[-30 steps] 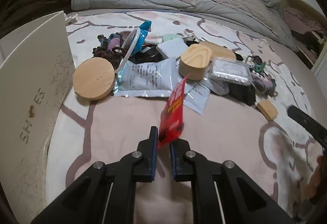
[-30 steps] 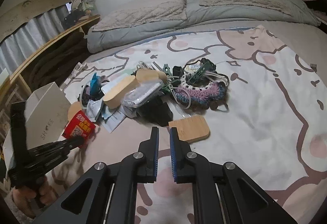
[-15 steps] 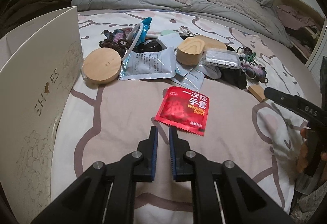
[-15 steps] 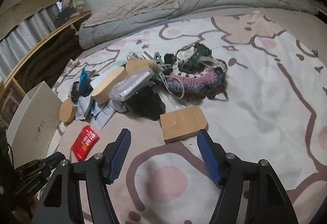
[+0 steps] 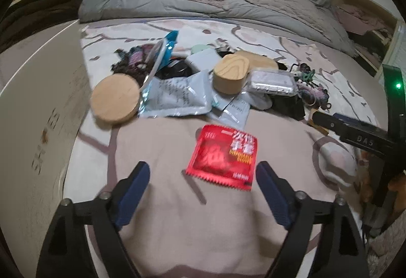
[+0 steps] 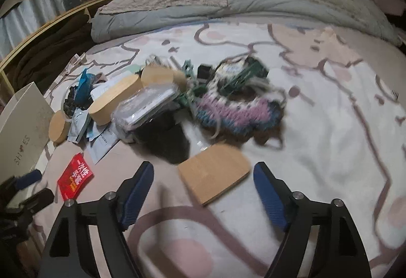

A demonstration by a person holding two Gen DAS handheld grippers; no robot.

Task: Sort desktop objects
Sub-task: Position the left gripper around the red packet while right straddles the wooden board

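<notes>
A red glove packet (image 5: 223,156) lies flat on the pink blanket, just ahead of my left gripper (image 5: 203,171). Its jaws are opening wide and touch nothing. In the right wrist view the same red packet (image 6: 76,177) lies at the lower left, near the left gripper (image 6: 25,189). My right gripper (image 6: 203,168) hangs over a flat wooden board (image 6: 215,174); its jaws are opening, and the board lies on the blanket ahead of the gap, not gripped. The right gripper (image 5: 355,130) also shows at the right edge of the left wrist view.
A heap lies beyond: a round wooden lid (image 5: 115,97), an oval wooden box (image 5: 229,73), a grey foil pouch (image 5: 177,97), a clear plastic case (image 5: 271,81) and a crocheted piece (image 6: 238,113). A white shoebox (image 5: 38,125) stands at the left. Pillows and a grey duvet lie behind.
The left gripper let go of the red packet, which dropped flat onto the blanket; its jaws then went from shut to wide. The right jaws spread wide and sank toward the wooden board.
</notes>
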